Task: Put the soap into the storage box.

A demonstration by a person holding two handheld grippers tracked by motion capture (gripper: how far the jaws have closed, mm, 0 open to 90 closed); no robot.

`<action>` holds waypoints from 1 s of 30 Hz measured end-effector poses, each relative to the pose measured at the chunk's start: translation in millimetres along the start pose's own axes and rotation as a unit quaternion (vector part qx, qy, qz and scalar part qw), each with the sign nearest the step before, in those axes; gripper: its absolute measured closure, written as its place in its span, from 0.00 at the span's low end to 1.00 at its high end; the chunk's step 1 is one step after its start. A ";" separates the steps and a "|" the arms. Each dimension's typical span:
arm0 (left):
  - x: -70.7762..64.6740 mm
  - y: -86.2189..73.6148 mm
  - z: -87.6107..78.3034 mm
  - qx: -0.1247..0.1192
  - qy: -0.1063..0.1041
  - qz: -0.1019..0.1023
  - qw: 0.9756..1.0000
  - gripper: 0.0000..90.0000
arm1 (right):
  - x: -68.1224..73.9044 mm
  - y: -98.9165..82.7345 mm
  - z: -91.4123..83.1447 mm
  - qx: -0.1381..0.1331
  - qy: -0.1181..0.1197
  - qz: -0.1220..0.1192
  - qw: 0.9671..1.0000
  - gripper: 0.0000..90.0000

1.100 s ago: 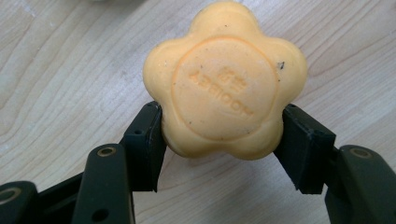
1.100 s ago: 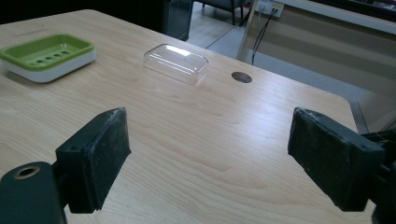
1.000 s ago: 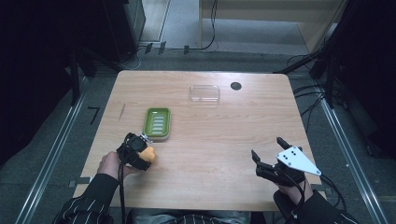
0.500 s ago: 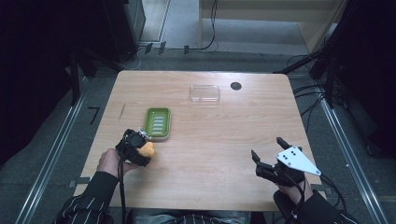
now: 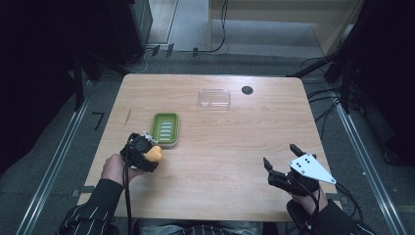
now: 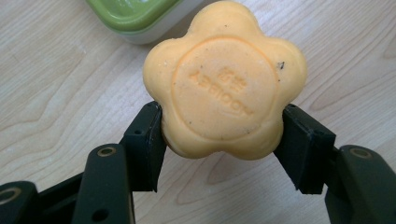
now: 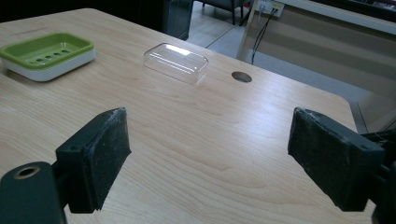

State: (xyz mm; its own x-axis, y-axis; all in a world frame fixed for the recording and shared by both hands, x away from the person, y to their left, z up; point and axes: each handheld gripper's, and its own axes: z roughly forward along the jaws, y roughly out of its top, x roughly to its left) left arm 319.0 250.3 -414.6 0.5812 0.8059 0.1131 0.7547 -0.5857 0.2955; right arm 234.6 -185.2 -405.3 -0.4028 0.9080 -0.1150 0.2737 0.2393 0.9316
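An orange flower-shaped soap (image 6: pixel 224 79) is clamped between the two black jaws of my left gripper (image 6: pixel 223 140), just above the wood. In the high view the soap (image 5: pixel 153 154) and the left gripper (image 5: pixel 143 152) sit right below the near end of the green soap dish (image 5: pixel 166 128). A corner of that green soap dish (image 6: pixel 133 18) shows beyond the soap. My right gripper (image 5: pixel 279 164) rests near the table's front right, open, nothing between its pads (image 7: pixel 95 156). From there the green soap dish (image 7: pixel 46 53) lies far left.
A clear plastic lid (image 5: pixel 214 98) lies at the back centre of the wooden table (image 5: pixel 235 147), next to a round cable hole (image 5: pixel 247 90). The clear plastic lid (image 7: pixel 176 61) and the hole (image 7: pixel 241 77) lie ahead of the right gripper. Cables run on the floor behind.
The left gripper with the soap has edged slightly toward the dish. The right gripper has stayed still.
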 end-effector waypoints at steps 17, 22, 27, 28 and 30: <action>4.4 7.7 -6.9 -0.027 0.015 -0.009 0.999 0.44 | 0.3 0.0 0.2 0.000 0.001 -0.003 1.000 0.15; 5.6 11.3 -5.7 -0.030 0.017 -0.009 0.999 0.44 | 0.2 0.0 0.3 0.001 0.000 -0.001 1.000 0.15; 7.9 15.8 -5.5 -0.036 0.021 -0.012 0.999 0.44 | 0.3 0.0 0.5 0.001 0.000 -0.002 1.000 0.15; 8.4 16.2 -5.4 -0.038 0.022 -0.013 0.999 0.44 | 0.5 0.0 0.5 0.001 0.000 -0.003 1.000 0.15; 9.2 16.7 -5.3 -0.038 0.022 -0.013 0.999 0.44 | 0.5 0.1 0.7 0.001 0.001 -0.005 1.000 0.15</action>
State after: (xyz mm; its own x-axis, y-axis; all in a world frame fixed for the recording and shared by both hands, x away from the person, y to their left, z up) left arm 335.3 248.4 -403.6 0.5468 0.8245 0.1457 0.7431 -0.5580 0.3694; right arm 235.0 -184.5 -405.6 -0.4080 0.9046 -0.1233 0.2714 0.2491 0.9297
